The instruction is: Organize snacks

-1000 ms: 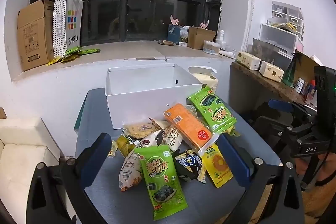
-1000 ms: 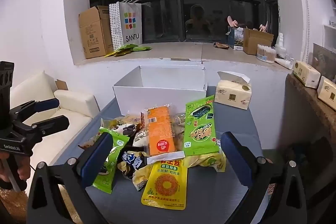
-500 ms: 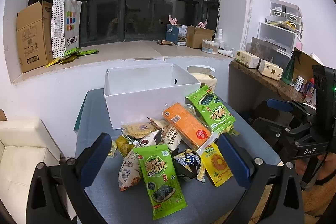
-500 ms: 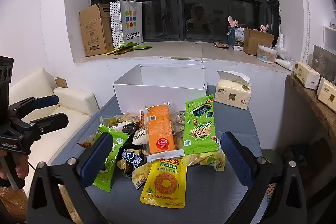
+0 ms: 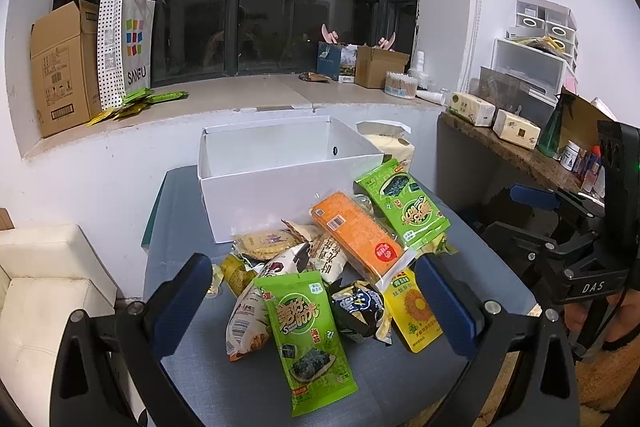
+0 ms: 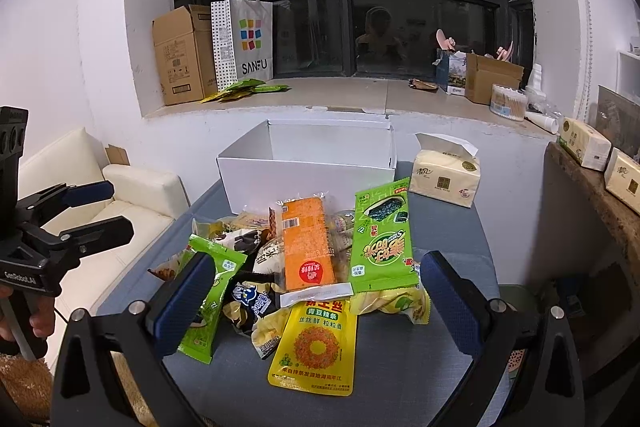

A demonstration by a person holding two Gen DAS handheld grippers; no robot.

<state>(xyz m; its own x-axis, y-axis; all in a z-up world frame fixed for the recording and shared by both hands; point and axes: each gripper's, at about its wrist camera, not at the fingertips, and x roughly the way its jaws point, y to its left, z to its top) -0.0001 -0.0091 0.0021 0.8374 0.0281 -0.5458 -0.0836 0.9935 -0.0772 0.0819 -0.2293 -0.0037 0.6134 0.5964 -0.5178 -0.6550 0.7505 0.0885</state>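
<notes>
Before white box (image 5: 288,175): two green packets (image 5: 310,335)

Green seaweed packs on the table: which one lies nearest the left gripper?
The green pack at the pile's front edge, lying flat on the table between the open left gripper fingers. The other green pack rests farther back, beside the orange packet.

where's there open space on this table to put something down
Bare tabletop lies between the tissue pack and the snack pile, and left of the white box. The middle, in front of the box, is crowded.
</notes>
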